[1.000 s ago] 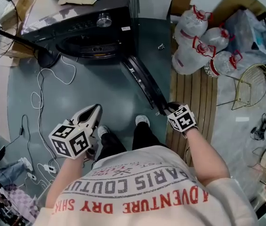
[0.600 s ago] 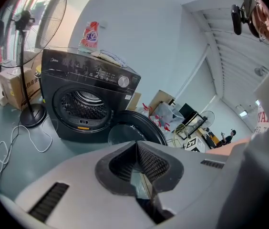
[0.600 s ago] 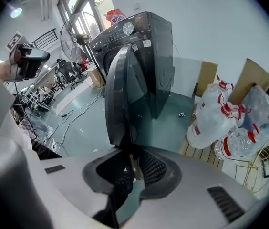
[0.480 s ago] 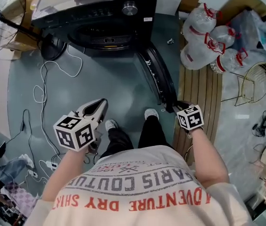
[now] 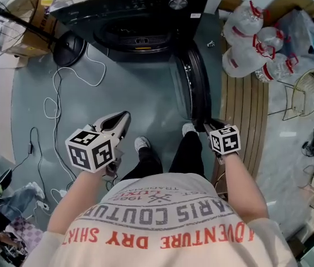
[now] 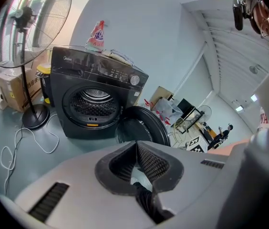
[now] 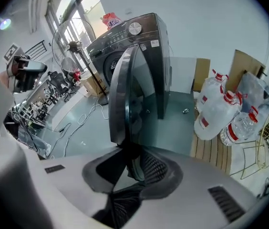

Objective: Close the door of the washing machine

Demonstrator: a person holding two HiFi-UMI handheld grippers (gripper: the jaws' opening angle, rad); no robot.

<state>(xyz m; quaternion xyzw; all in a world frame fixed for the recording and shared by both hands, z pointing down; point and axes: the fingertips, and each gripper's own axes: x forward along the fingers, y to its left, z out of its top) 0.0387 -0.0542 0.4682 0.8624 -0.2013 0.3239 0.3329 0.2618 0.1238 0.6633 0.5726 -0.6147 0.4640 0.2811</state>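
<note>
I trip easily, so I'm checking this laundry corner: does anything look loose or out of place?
Yes. A white cable snakes loose across the floor in front of the washer, beside the fan base. The door stands wide open, its edge gripped by the right tool.

The washing machine (image 5: pixel 146 7) is a dark grey front-loader standing upright at the far end of the scene. A silver knob (image 5: pixel 177 0) sits at the right of its control strip. Its round mouth is uncovered, and the perforated metal drum (image 6: pixel 92 100) shows inside. The door (image 5: pixel 197 85) is round, dark and thick-rimmed, hinged on the right of the mouth. It is swung wide open and stands upright, reaching out from the machine toward the near side. Its near edge sits clamped between the jaws of the right gripper (image 5: pixel 204 125).
</note>
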